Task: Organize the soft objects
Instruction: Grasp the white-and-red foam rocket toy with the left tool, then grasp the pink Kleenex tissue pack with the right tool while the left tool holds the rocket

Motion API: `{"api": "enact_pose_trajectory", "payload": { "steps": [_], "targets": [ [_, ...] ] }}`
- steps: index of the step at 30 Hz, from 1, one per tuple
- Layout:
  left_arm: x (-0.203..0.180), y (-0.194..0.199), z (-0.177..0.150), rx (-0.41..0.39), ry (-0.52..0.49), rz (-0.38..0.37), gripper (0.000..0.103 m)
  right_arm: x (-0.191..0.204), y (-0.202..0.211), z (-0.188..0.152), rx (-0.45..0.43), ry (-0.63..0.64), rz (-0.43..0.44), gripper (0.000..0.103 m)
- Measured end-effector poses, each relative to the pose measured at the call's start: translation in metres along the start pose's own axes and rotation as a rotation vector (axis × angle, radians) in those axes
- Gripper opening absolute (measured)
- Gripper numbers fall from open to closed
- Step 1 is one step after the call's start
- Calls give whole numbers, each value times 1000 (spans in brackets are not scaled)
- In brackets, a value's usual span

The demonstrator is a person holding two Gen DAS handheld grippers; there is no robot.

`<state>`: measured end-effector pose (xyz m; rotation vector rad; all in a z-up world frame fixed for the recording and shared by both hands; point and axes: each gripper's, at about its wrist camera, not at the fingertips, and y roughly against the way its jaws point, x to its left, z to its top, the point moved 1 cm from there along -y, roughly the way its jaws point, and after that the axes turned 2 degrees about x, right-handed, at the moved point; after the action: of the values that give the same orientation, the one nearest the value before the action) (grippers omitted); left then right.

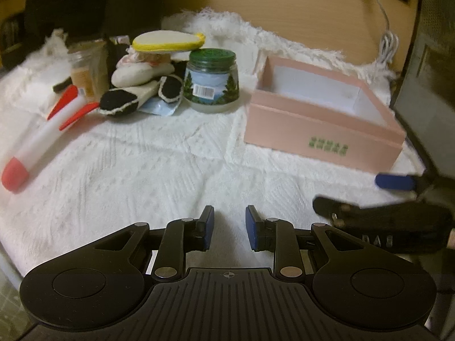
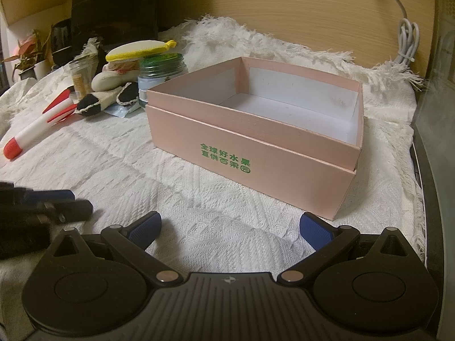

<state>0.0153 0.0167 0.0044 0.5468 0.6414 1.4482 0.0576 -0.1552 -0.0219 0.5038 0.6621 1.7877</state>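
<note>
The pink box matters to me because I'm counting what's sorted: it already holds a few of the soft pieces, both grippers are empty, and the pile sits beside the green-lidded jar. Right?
Not quite. The pink box holds nothing; the right wrist view shows its bare white floor. The rest stands: the left gripper and right gripper are empty, and the pile sits beside the green-lidded jar.

1. The left wrist view looks forward and down over its own jaws, low above the white cloth point(image 1: 159, 153), with the pink box point(image 1: 321, 119) ahead to the right.
2. The right wrist view sits nearer the pink box point(image 2: 250, 142), facing its front corner.
3. Both share the box and the soft pile point(image 1: 142, 79) left of it.
</note>
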Motion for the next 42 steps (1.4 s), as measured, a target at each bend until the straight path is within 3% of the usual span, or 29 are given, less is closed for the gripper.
{"api": "enact_pose_trajectory", "payload": {
  "steps": [4,7,9,11,14,17,18,21,23,26,31,36,42],
  "targets": [
    [40,15,23,-52,-14,-29,31,0,2,8,107,1,8,103],
    [89,28,43,-154,-63,81,29,3,0,16,204,-31,-31,103],
    [123,28,58,-165,-79,154,29,4,-4,21,244,-49,-50,103],
    [157,22,74,-130,-50,165,29,5,-7,24,269,-61,-63,103],
    [193,1,90,-33,-36,115,30,5,-10,28,299,-63,-65,103],
    [208,-25,95,45,-79,78,33,4,-11,29,308,-64,-67,103],
    [211,-33,95,67,-89,84,38,4,-11,29,314,-70,-71,103],
    [212,-51,93,132,-121,50,38,7,-12,31,335,-97,-97,103],
    [214,-63,93,171,-160,41,39,9,-13,32,340,-100,-105,103],
    [229,-68,97,165,-135,-29,36,8,-14,33,348,-118,-116,103],
    [234,-66,92,161,-154,-51,35,22,-14,37,320,-182,-225,103],
    [229,-64,93,166,-224,-57,34,57,-11,62,217,-204,-218,103],
    [251,-62,97,177,-157,-155,32,99,-16,102,120,-195,-222,103]
  ]
}}
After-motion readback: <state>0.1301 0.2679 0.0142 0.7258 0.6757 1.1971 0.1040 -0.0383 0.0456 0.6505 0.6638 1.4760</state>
